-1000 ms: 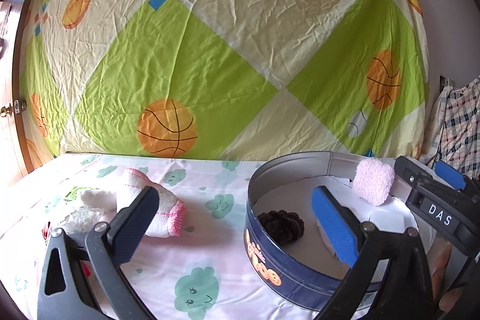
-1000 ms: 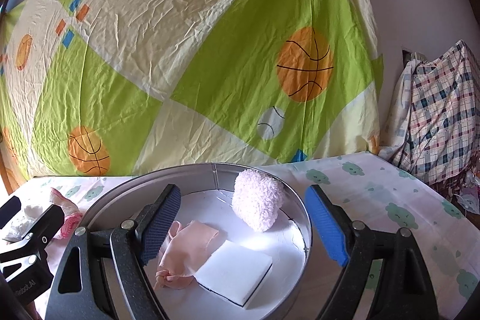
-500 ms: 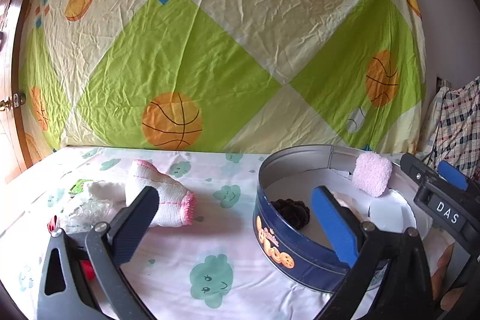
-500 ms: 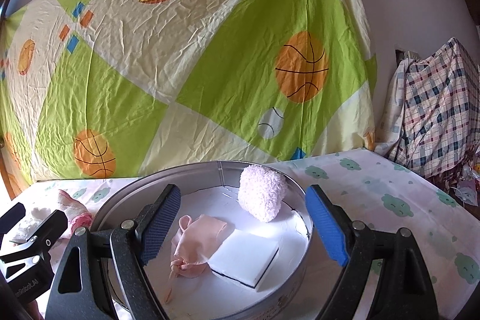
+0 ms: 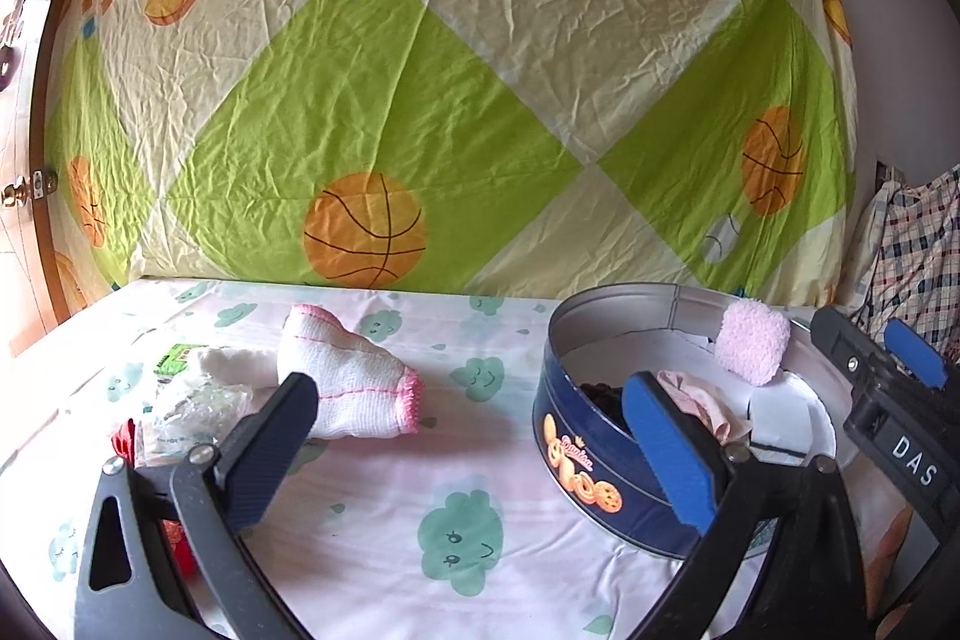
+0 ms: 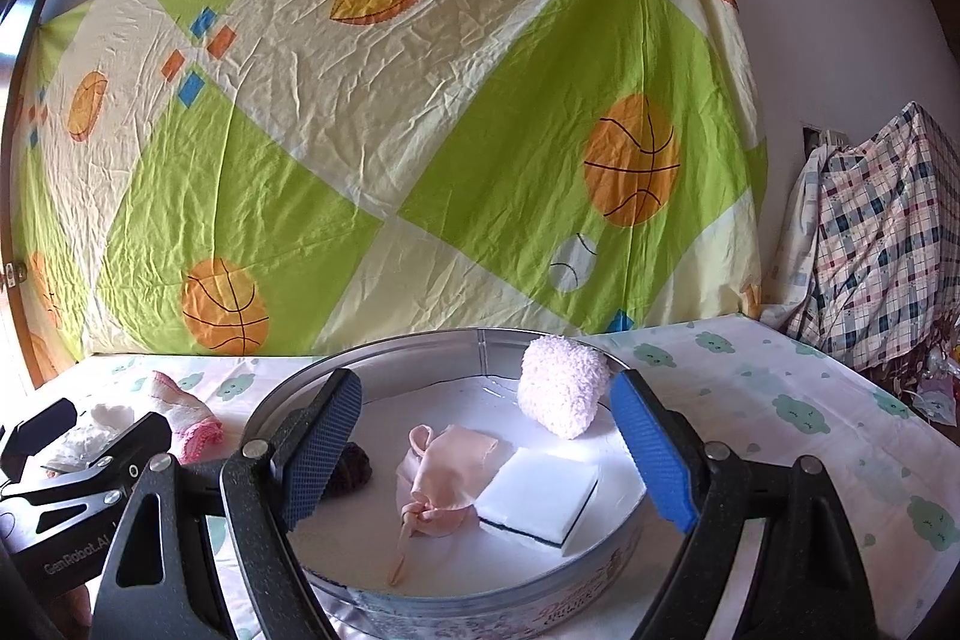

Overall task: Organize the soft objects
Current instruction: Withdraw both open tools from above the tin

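Both grippers, left and right, jaws apart and empty, are being shifted leftward from the tin, suggesting the sock at centre-left is being approached next.

Tin on bed, sock to its left; sponge, pouch inside.
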{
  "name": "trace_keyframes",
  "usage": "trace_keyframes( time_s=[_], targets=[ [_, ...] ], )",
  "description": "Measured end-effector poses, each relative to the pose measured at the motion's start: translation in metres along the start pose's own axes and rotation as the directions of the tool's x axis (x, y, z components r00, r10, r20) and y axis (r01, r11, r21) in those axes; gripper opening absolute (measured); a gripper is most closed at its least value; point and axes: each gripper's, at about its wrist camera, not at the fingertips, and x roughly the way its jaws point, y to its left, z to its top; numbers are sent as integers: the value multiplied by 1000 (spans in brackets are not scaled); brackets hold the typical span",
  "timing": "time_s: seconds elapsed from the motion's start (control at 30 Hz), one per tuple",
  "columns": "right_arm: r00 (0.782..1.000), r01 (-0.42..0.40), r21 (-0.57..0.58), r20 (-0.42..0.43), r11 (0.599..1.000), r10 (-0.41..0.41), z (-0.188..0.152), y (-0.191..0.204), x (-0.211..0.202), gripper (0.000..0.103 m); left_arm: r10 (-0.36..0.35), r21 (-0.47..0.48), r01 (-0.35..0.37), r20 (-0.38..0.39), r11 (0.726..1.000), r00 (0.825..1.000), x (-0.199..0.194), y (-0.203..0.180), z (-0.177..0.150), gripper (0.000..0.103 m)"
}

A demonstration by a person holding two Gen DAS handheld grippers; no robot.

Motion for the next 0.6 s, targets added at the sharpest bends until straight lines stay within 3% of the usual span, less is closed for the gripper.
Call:
trace_keyframes(
  time_s=[0.6],
  targets=[
    [997, -75, -13, -28, 997, 74, -8, 45, -10, 87, 23, -80, -29, -69, 996, 997, 3, 39, -3, 103]
  ],
)
